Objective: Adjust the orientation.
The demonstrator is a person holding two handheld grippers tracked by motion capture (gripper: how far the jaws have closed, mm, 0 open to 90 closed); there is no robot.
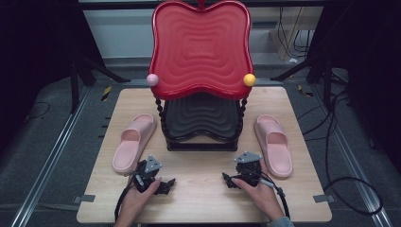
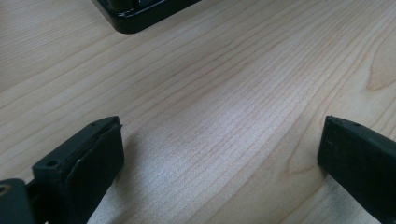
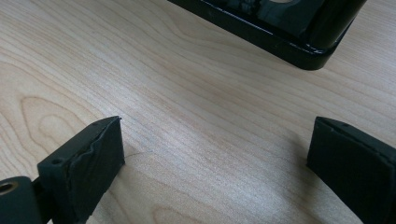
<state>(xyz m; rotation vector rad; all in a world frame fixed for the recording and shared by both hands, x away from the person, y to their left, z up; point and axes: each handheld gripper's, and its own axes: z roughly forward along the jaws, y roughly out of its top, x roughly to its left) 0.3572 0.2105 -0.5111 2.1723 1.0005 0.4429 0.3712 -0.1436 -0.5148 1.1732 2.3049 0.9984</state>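
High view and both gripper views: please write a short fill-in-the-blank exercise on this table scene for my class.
1. Two slippers of ____ colour lie on the table.
2. The rack's upper tray is ____.
3. The jaws of the left gripper and right gripper stand ____.

Missing words: pink; red; open

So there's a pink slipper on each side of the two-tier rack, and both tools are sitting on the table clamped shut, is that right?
Not quite. The left slipper and the right slipper do flank the rack, but the tools are open, not shut. The left gripper view shows the left tool with its jaws wide apart over bare table, and the right gripper view shows the same for the right tool.
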